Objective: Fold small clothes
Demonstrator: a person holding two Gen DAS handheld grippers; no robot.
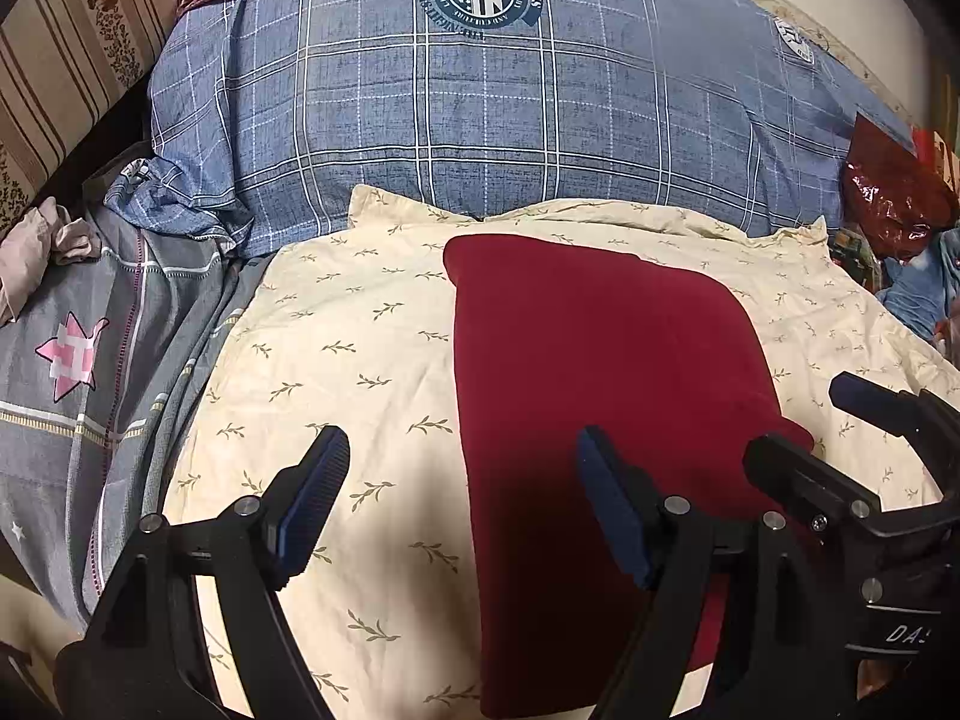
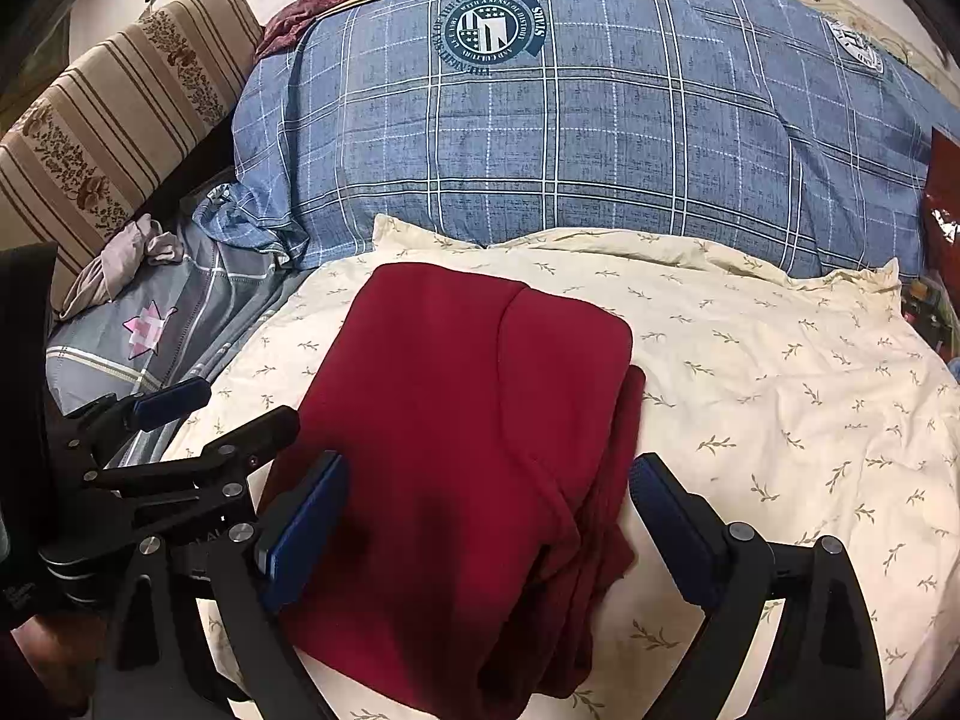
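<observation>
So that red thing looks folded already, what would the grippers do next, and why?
Probably lower the right gripper onto the near right edge of the red garment and tidy it. The garment lies folded on the cream leaf-print sheet, but layers stick out unevenly there. Both the right and left gripper are open, holding nothing.

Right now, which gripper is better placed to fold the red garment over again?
Probably the right gripper. Its open fingers straddle the red garment near its layered edge. The left gripper, also open, sits mostly over the cream sheet, with only one finger above the garment.
</observation>
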